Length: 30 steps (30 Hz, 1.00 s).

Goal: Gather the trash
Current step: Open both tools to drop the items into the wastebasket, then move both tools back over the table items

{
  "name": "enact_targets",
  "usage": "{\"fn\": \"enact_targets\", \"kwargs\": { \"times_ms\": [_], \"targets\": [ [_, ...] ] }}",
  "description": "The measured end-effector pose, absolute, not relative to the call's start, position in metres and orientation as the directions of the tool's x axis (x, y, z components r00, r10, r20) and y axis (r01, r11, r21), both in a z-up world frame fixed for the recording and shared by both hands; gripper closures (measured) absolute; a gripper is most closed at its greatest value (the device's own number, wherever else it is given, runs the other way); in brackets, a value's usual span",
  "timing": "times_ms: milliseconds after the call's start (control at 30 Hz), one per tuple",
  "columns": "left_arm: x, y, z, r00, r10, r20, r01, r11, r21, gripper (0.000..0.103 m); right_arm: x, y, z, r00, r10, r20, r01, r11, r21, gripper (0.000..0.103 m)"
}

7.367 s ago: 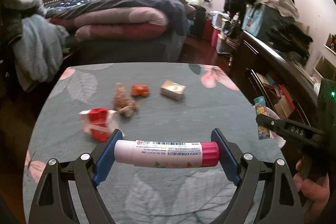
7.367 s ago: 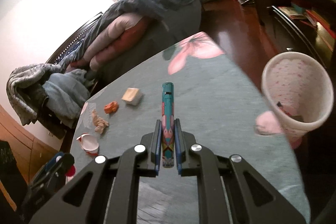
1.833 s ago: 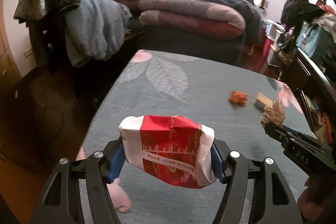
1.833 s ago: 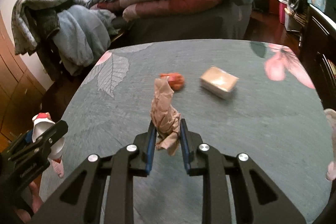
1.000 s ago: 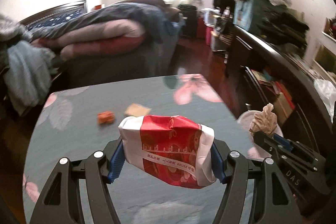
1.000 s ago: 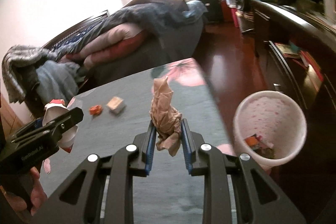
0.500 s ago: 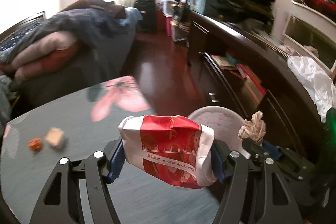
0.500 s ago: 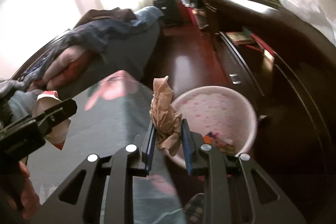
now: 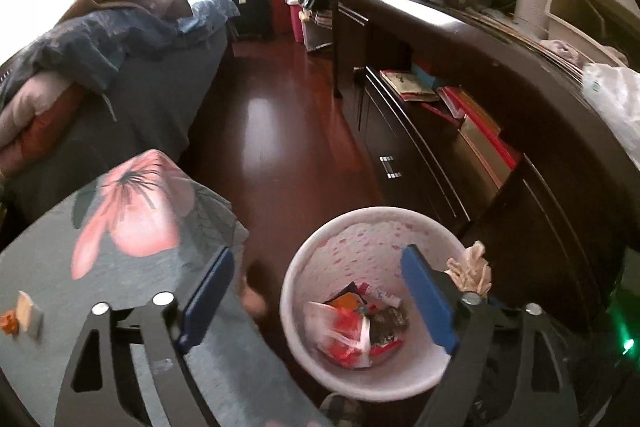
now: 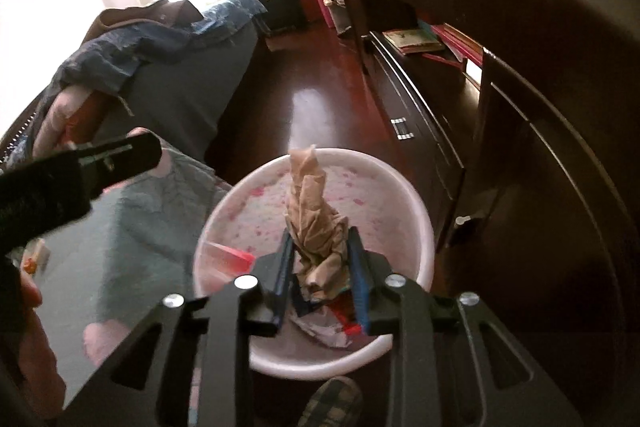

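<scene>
A white, pink-speckled waste bin [image 9: 384,223] stands on the floor beside the table. My left gripper [image 9: 316,291] is open and empty above it. The red-and-white wrapper [image 9: 340,331] lies inside among other trash. My right gripper [image 10: 320,259] hangs over the bin [image 10: 416,211], jaws slightly parted around a crumpled brown paper [image 10: 316,219] that still sits between them. The paper also shows at the bin's right rim in the left wrist view [image 9: 470,269].
The table, with a grey-green flowered cloth [image 9: 120,235], lies left of the bin and holds a small tan box [image 9: 26,309] and an orange scrap [image 9: 8,321]. A dark cabinet [image 9: 480,131] stands close on the right. A bed [image 9: 100,59] is behind.
My left gripper has opened and the red-and-white wrapper has dropped into the bin. Both grippers moved further over the bin. The right jaws have loosened around the brown paper.
</scene>
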<state>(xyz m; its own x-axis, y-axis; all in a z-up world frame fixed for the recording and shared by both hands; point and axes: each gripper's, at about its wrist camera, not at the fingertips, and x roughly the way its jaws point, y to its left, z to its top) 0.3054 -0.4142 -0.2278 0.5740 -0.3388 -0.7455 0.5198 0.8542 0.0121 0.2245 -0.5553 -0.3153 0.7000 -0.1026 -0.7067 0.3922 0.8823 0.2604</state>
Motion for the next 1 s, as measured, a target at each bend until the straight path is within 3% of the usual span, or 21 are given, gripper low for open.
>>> {"fn": "enact_targets", "kwargs": {
  "times_ms": [67, 300, 467, 700, 1000],
  "targets": [
    [0.310, -0.415, -0.229, 0.570, -0.335, -0.750, 0.512, 0.859, 0.005, 0.016, 0.229, -0.561, -0.323, 0.689, -0.099, -0.718, 0.400, 0.878, 0.263, 0.068],
    [0.304, -0.402, -0.218, 0.612, -0.327, -0.720, 0.491, 0.871, 0.022, 0.011, 0.227, -0.559, -0.324, 0.695, -0.109, -0.710, 0.402, 0.878, 0.259, 0.047],
    [0.298, -0.385, -0.208, 0.622, -0.328, -0.711, 0.479, 0.878, 0.014, 0.010, 0.224, -0.549, -0.309, 0.707, -0.119, -0.697, 0.395, 0.884, 0.250, 0.046],
    [0.287, -0.353, -0.190, 0.671, -0.306, -0.676, 0.449, 0.893, 0.041, 0.009, 0.214, -0.517, -0.277, 0.726, -0.148, -0.671, 0.370, 0.907, 0.199, 0.031],
    [0.281, -0.289, -0.171, 0.705, -0.277, -0.653, 0.373, 0.928, 0.008, 0.007, 0.206, -0.455, -0.246, 0.733, -0.117, -0.671, 0.287, 0.946, 0.149, 0.020]
  ]
}}
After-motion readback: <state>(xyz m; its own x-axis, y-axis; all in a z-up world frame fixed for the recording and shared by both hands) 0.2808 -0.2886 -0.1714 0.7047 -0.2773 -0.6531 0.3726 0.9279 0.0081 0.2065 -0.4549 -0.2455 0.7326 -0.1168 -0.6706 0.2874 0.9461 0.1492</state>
